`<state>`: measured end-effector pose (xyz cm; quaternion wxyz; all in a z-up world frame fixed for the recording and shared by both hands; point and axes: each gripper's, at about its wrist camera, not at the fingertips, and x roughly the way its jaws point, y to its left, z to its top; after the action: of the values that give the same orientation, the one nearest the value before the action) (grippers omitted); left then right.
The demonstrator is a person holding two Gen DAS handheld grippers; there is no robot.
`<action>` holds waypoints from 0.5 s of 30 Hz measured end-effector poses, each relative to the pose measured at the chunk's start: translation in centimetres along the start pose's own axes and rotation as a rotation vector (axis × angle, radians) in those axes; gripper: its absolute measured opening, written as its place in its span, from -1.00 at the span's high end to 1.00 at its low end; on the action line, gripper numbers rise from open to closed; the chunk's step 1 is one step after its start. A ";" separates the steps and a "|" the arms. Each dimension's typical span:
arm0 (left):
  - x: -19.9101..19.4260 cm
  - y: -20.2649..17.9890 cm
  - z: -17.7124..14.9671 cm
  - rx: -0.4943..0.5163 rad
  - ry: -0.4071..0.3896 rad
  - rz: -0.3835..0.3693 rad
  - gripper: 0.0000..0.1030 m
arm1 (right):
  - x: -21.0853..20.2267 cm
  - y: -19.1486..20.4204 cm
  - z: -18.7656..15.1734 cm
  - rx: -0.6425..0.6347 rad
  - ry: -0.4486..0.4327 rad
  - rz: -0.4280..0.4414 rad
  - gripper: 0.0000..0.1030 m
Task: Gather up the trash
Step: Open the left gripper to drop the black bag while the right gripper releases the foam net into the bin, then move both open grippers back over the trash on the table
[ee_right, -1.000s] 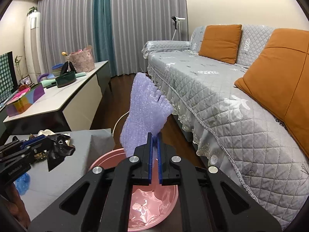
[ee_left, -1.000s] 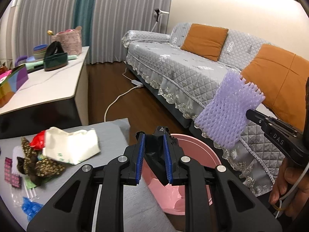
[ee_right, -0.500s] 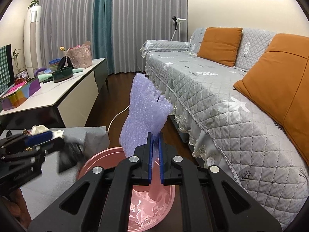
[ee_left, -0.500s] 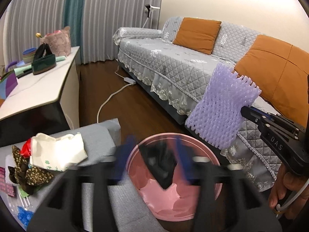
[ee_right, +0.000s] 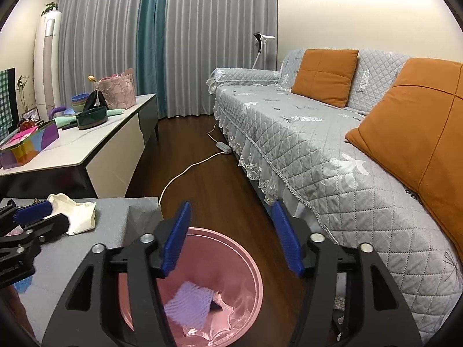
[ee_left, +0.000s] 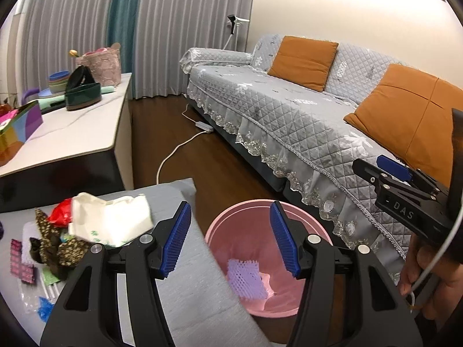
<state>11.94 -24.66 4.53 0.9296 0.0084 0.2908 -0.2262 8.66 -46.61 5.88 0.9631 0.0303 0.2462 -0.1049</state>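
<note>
Purple foam net (ee_right: 188,303) in bin (ee_right: 254,271), apparently settled

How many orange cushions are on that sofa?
2: one orange cushion leans at the sofa's far end, a bigger one nearer the camera. More may sit beyond the frame.

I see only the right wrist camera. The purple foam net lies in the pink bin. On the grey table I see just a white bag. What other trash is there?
Observer: The left wrist view shows a red wrapper and a dark flowered piece beside the white bag.
Operator: Is the left gripper free to take one?
Observer: Yes. The left gripper has its fingers wide apart, with nothing between them.
Operator: Is there anything nearer to the camera?
Observer: Pink blister packs and a small blue piece lie at the left edge of the view.
</note>
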 end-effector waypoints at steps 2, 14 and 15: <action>-1.0 0.7 -0.2 -0.005 -0.006 0.013 -0.07 | -0.3 0.4 0.0 -0.001 -0.008 0.002 -0.41; -7.2 7.2 -1.7 -0.044 -0.054 0.143 -0.07 | -2.5 6.0 0.4 -0.020 -0.120 0.057 -0.70; -7.8 8.0 -2.0 -0.047 -0.059 0.159 -0.07 | -2.5 6.5 0.5 -0.025 -0.119 0.067 -0.69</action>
<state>8.58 -13.93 6.24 0.9528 0.0027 0.2668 -0.1451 8.15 -39.80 7.57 0.9793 0.0200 0.1887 -0.0711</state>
